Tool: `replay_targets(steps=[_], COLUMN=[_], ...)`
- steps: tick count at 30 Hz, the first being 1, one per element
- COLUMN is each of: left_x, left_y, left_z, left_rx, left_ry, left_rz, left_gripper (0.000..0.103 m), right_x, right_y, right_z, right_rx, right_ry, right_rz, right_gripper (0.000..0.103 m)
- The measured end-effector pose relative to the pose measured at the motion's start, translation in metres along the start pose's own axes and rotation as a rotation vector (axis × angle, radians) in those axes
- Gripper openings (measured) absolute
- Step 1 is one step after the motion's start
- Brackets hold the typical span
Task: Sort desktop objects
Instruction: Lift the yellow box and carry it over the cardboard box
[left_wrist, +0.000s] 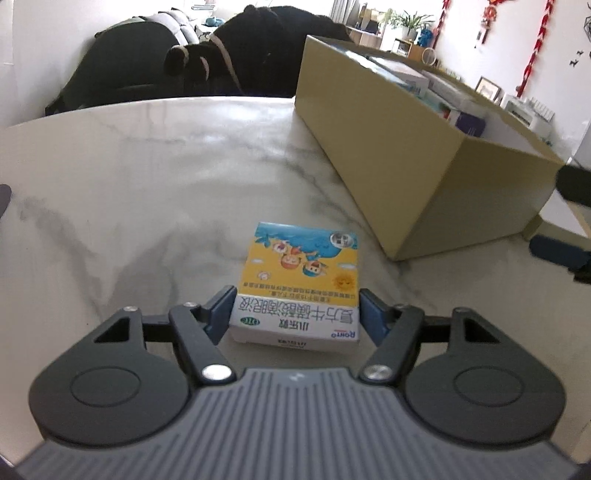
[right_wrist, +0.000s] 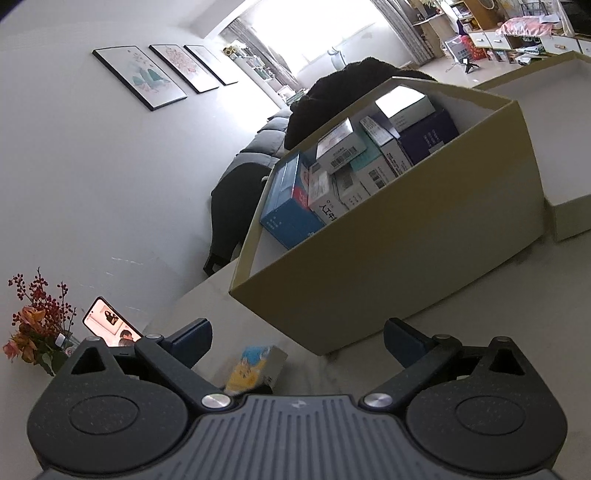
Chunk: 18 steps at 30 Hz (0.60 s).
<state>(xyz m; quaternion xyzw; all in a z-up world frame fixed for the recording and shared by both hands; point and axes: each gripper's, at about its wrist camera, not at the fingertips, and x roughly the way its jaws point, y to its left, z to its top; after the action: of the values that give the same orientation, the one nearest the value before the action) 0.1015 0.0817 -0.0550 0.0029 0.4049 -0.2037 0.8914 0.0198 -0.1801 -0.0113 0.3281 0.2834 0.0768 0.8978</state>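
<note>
Eye-drop carton (left_wrist: 299, 284) lies flat on the marble table (left_wrist: 147, 177), just beside the tan storage box (left_wrist: 406, 155) that holds other cartons. Left gripper (left_wrist: 297, 314) straddles the carton's near end, blue pads at its long sides; contact looks made, grip taken as pinching. Right gripper (right_wrist: 297, 338) spread, empty. Judgement: light, thin card, crushable, glossy; hold across the narrow width, gently.

Marble table (left_wrist: 155, 155) with eye-drop carton (left_wrist: 299, 280), open cardboard box (left_wrist: 391, 155).

Glossy printed carton (left_wrist: 299, 280), matt cardboard box (left_wrist: 406, 155), seemingly polished marble tabletop (left_wrist: 147, 166).
</note>
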Motion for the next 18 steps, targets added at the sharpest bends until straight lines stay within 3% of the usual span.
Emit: replay_targets(steps=[8,18], left_x=[0.010,-0.002], left_y=[-0.004,-0.001], left_z=[0.013,-0.003], left_rx=[-0.006,-0.052], left_ry=[0.044,-0.035], left_rz=[0.041,0.030], left_gripper=[0.071,0.067], right_x=[0.000,0.011], right_y=[-0.003,-0.006], right_z=[0.000,-0.005], right_rx=[0.001,0.021], right_ry=[-0.002,0.068], right_rz=[-0.015,0.016], right_gripper=[0.100,0.094])
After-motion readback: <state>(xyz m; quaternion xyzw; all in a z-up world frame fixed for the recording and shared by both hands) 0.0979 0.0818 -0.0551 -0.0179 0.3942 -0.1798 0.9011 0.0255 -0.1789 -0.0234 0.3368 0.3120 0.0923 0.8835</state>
